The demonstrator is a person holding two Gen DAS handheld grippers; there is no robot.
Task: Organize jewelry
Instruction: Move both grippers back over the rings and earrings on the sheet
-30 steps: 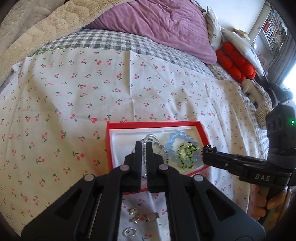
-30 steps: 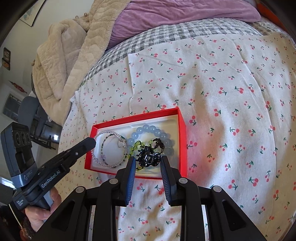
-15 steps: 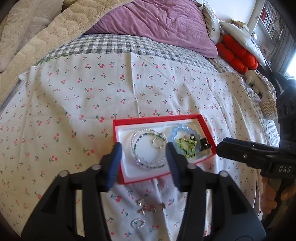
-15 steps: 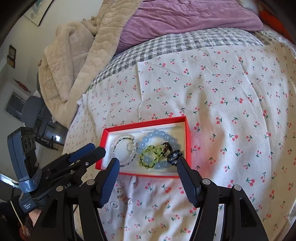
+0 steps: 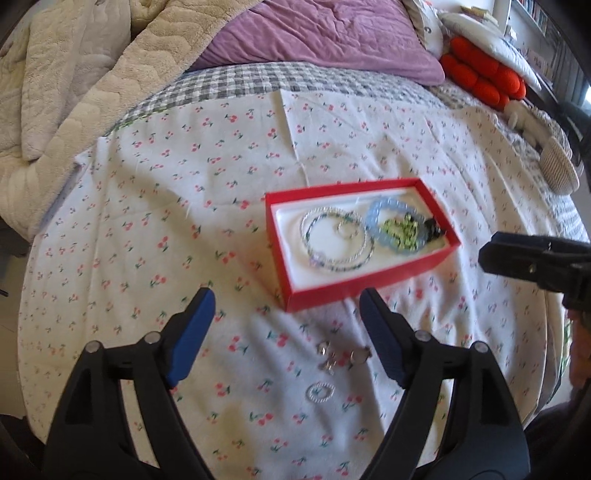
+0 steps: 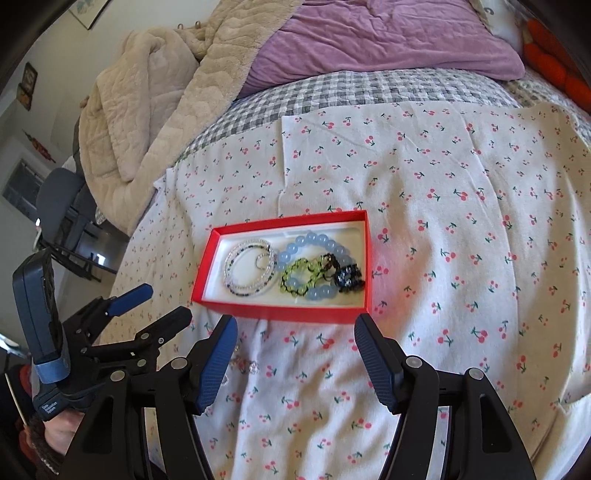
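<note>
A red box (image 5: 314, 295) (image 6: 280, 310) with a white lining lies on the cherry-print cloth. In it are silver bangles (image 5: 334, 236) (image 6: 249, 267), a blue bead bracelet (image 5: 376, 216) (image 6: 314, 240), a green bead bracelet (image 5: 400, 229) (image 6: 299, 277) and a black hair clip (image 5: 436, 230) (image 6: 347, 278). Small silver earrings (image 5: 341, 356) (image 6: 243, 365) and a beaded ring (image 5: 319, 391) lie on the cloth in front of the box. My left gripper (image 5: 284, 314) is open and empty above the earrings. My right gripper (image 6: 295, 343) is open and empty just short of the box.
A beige blanket (image 5: 74, 85) is heaped at the back left. A purple duvet (image 5: 325, 33) and red cushions (image 5: 480, 74) lie at the head of the bed. A woven basket (image 5: 557, 170) sits at the right edge. A chair (image 6: 62, 206) stands left of the bed.
Both grippers opened and pulled back from the box. The left let go of the silver bangles and the right let go of the black hair clip; both now lie in the box.
</note>
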